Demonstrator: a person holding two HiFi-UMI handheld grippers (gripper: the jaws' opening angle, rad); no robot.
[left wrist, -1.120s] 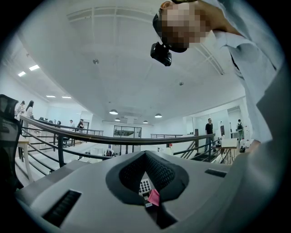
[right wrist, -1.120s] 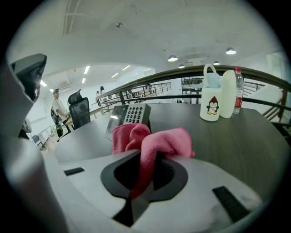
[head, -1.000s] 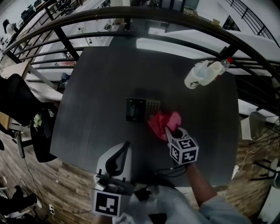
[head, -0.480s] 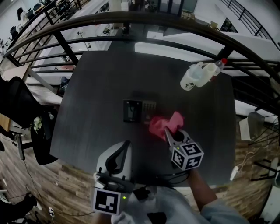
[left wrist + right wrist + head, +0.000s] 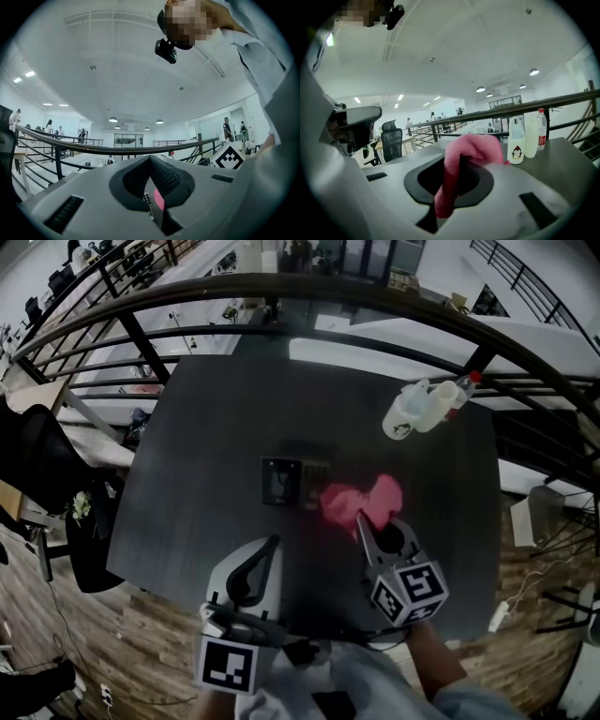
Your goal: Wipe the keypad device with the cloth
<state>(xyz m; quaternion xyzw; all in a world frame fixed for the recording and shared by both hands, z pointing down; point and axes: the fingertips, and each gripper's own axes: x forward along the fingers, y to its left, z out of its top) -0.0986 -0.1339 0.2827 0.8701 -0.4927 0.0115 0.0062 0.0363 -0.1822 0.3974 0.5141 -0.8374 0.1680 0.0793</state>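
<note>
The keypad device [image 5: 292,481], a dark flat unit with a grey key block, lies mid-table. A pink cloth [image 5: 361,502] lies crumpled just right of it, its left edge at the device's right end. My right gripper [image 5: 373,524] is shut on the near part of that cloth; in the right gripper view the cloth [image 5: 473,145] bulges up between the jaws of the right gripper [image 5: 457,161]. My left gripper [image 5: 273,542] hovers near the table's front edge, short of the device, shut and holding nothing. Through the left gripper's [image 5: 150,159] narrow slit a sliver of keypad and pink shows.
The dark table [image 5: 216,427] stands against a black railing [image 5: 309,287]. A white spray bottle with a penguin label [image 5: 405,413] and a clear red-capped bottle [image 5: 448,395] sit at the far right; both also appear as bottles [image 5: 515,140] in the right gripper view. An office chair [image 5: 42,465] stands left.
My right gripper has drawn back toward me and rightward, dragging the cloth off the keypad's right end. The left gripper has stayed put.
</note>
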